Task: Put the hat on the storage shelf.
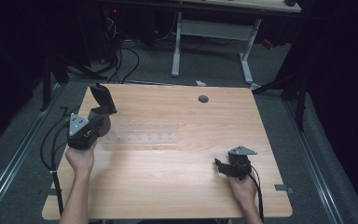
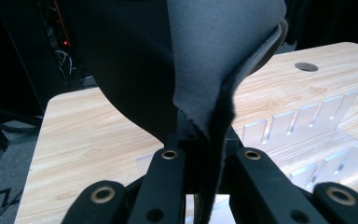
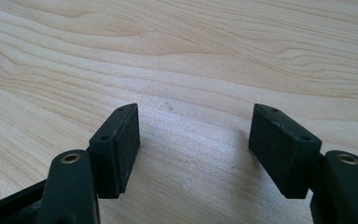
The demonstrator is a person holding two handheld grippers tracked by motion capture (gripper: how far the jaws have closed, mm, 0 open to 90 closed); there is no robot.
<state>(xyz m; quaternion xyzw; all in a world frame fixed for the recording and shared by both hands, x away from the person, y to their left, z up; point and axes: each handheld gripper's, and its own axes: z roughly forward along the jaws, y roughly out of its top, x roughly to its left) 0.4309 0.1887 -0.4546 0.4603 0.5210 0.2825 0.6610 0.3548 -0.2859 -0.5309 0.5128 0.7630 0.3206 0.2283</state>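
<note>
While our left gripper (image 1: 95,122) clamps the grey cloth (image 2: 223,56) upright, the clear slotted rack (image 1: 142,138) lies at three o'clock; right fingers (image 3: 121,149) apart.

A light wooden table (image 1: 177,177) stands on grey carpet (image 1: 28,186). Beyond it, a white-legged desk (image 1: 214,28) and dark cables (image 1: 121,60) sit in a dim room.

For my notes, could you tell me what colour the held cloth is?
Dark grey cloth, best in the left gripper view.

Dark cloth (image 2: 214,56) top beyond frame edge
</note>
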